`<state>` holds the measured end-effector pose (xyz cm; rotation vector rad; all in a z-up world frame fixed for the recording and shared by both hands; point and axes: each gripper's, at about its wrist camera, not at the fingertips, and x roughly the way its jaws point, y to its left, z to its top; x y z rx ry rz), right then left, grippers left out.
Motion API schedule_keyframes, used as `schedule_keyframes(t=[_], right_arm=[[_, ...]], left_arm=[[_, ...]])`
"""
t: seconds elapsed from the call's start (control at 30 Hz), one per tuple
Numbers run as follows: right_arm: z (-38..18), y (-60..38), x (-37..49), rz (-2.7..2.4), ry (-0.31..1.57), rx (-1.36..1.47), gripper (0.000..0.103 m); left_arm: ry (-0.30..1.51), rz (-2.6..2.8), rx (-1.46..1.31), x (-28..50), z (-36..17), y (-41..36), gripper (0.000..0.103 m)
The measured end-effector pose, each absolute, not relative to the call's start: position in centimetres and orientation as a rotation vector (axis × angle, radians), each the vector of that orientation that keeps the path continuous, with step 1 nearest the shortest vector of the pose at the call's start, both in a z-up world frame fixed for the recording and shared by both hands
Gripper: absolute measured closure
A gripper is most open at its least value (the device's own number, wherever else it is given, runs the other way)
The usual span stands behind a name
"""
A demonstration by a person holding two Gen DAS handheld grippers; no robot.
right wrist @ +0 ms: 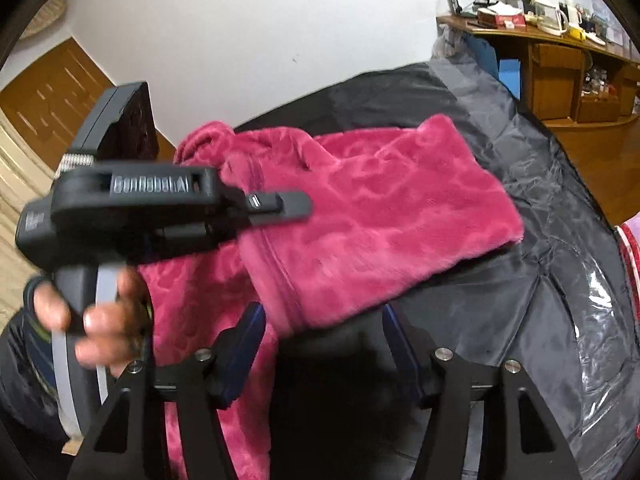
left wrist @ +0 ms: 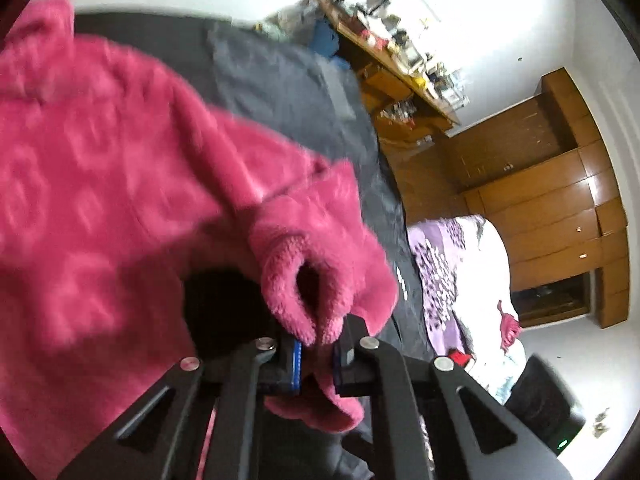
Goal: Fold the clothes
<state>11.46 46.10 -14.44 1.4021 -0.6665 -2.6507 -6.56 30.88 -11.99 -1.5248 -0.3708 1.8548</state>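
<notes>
Left hand-held gripper [left wrist: 318, 354]: its jaws are clamped on a cuff of the pink fleece, with a fold of fabric pinched between the blue pads and a little flap hanging out underneath.
Right hand-held gripper [right wrist: 320, 344]: its jaws stand apart, and the near edge of the fleece lies between the blue pads without being pressed by them.
Pink fleece garment [right wrist: 360, 216]: it lies spread on the dark bed cover, a fluffy piece with a lighter raised pattern; one part is doubled over on top, and a seam runs down it. In the left view it fills the left half of the picture, and the sleeve end rises toward the gripper.
Bed cover [right wrist: 540, 208]: dark grey and black, shiny in places, under the fleece.
Person's hand [right wrist: 100, 320]: it grips the handle of the left tool, seen from the right camera at the left edge, just beside the fleece.
Wooden shelf [right wrist: 560, 64]: it stands against the white wall past the bed, crowded with small things too small to tell apart.
Purple flowered bedding [left wrist: 452, 280]: it lies bunched beside the bed cover, near a wooden cabinet [left wrist: 552, 200].
</notes>
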Motion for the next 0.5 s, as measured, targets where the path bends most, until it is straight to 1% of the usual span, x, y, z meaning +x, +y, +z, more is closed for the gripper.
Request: schedule_keyframes(t=[0.17, 0.33, 0.5], right_arm=[[-14.2, 45.7, 11.9, -2.657, -0.673, 1.395, 0.040], [-14.9, 44.1, 11.3, -2.642, -0.686, 1.426, 0.040], [-14.7, 41.4, 9.7, -2.663, -0.642, 1.454, 0.040]], left_arm=[[-0.369, 1.988, -1.398, -9.5, -6.8, 27.4, 0.091], [-0.423, 2.110, -1.261, -12.0, -1.4, 21.6, 0.091], [-0.505, 2.201, -1.159, -14.4, 2.0, 14.7, 0.091]])
